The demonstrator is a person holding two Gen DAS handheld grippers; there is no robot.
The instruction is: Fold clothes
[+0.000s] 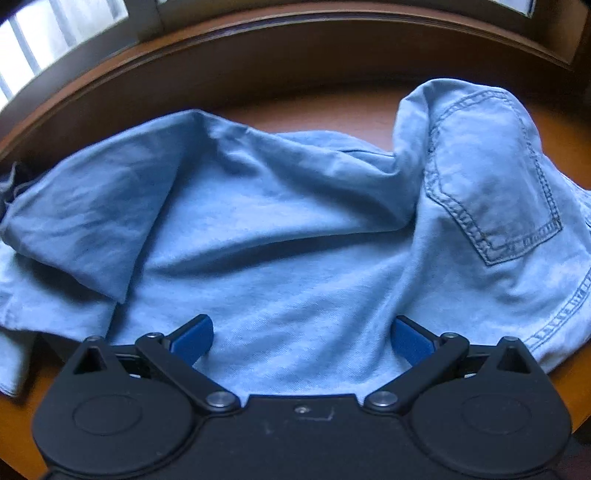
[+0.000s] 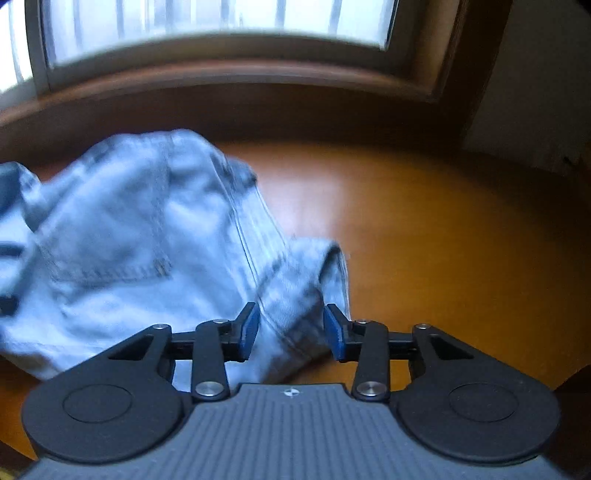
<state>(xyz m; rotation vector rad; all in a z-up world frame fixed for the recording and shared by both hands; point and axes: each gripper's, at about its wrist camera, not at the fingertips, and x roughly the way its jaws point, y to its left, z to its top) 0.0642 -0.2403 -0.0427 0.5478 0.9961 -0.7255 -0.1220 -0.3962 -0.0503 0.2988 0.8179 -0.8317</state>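
A pair of light blue jeans (image 1: 295,229) lies crumpled on a brown wooden table (image 1: 332,107). A stitched back pocket (image 1: 491,184) bulges up on the right. My left gripper (image 1: 301,339) hovers over the near edge of the denim, wide open, its blue pads (image 1: 192,338) well apart and gripping nothing. In the right wrist view the jeans (image 2: 129,240) fill the left side, blurred. My right gripper (image 2: 291,332) stands partly open over a raised seam fold (image 2: 291,288) at the garment's right end. The cloth lies between its pads (image 2: 247,330), which do not press it.
Bare tabletop (image 2: 443,240) stretches to the right of the jeans. A dark wooden sill (image 2: 240,74) and a bright window (image 2: 221,22) run along the far side. A frayed hem (image 1: 11,177) hangs near the table's left edge.
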